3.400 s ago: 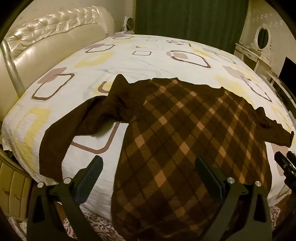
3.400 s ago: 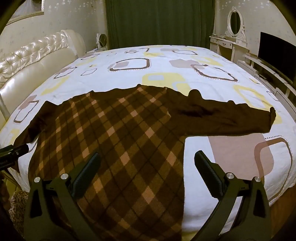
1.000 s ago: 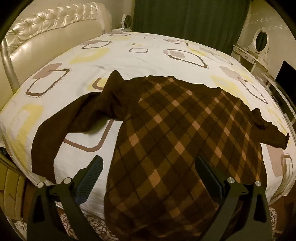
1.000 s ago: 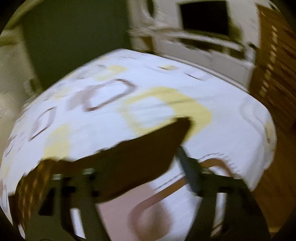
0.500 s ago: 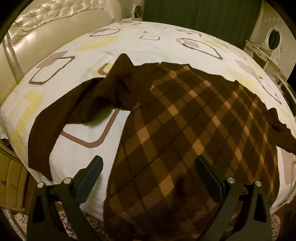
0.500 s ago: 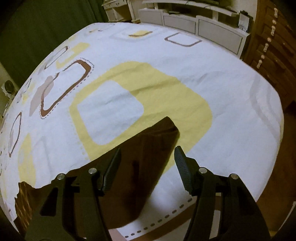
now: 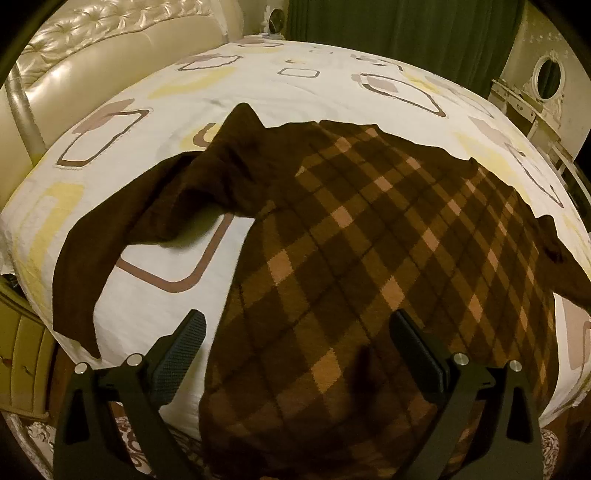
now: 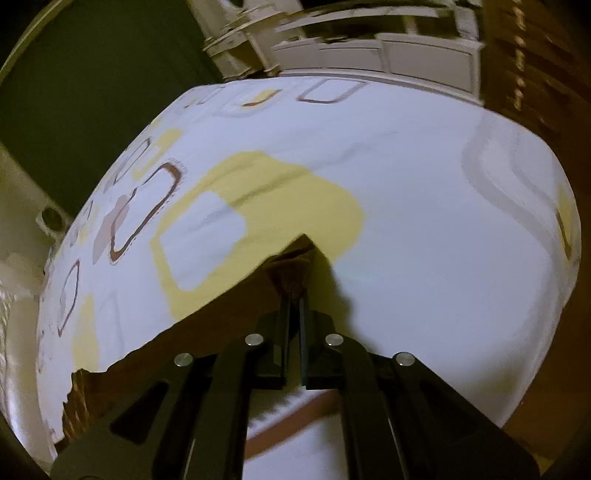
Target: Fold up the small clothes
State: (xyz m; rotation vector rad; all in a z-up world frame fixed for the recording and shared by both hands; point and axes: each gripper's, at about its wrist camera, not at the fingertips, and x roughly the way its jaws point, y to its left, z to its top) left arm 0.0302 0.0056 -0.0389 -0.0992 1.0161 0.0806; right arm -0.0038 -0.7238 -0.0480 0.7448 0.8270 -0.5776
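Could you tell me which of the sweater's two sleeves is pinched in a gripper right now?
The sleeve in the right wrist view: the right gripper is shut on its cuff. The other sleeve lies loose on the bed.

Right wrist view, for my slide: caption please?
Right gripper shut on the dark brown sweater sleeve's cuff over the patterned white bedsheet.

Beyond my bedsheet (image 7: 295,85) with its squares: a tufted headboard (image 7: 92,48) left, green curtain (image 7: 406,33) behind, mirrored dresser (image 7: 543,96) right.

Sweater (image 7: 369,258) hem cut off below; white furniture (image 8: 369,48) blurred
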